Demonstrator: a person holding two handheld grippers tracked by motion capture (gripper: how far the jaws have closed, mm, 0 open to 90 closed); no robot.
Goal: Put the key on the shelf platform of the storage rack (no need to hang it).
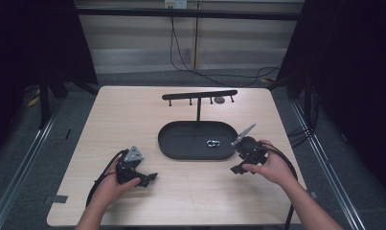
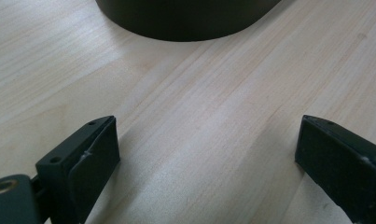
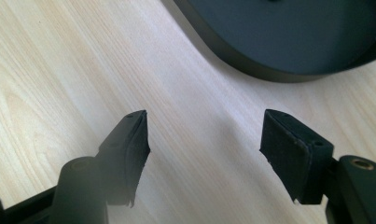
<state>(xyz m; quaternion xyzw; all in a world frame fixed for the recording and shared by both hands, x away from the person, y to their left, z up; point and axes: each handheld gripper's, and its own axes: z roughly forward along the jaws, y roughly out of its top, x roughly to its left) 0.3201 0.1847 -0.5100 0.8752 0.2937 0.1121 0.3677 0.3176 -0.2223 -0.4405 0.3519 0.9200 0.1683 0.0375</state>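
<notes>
My left gripper [image 1: 147, 179] rests at seven o'clock on the pale wooden table [image 1: 133, 115], jaws wide apart over bare wood. My right gripper [image 1: 238, 168], jaws likewise spread and empty, sits at four o'clock of the black oval metal tray [image 1: 176, 143], which holds a small shiny metal clip [image 1: 213, 143].
</notes>
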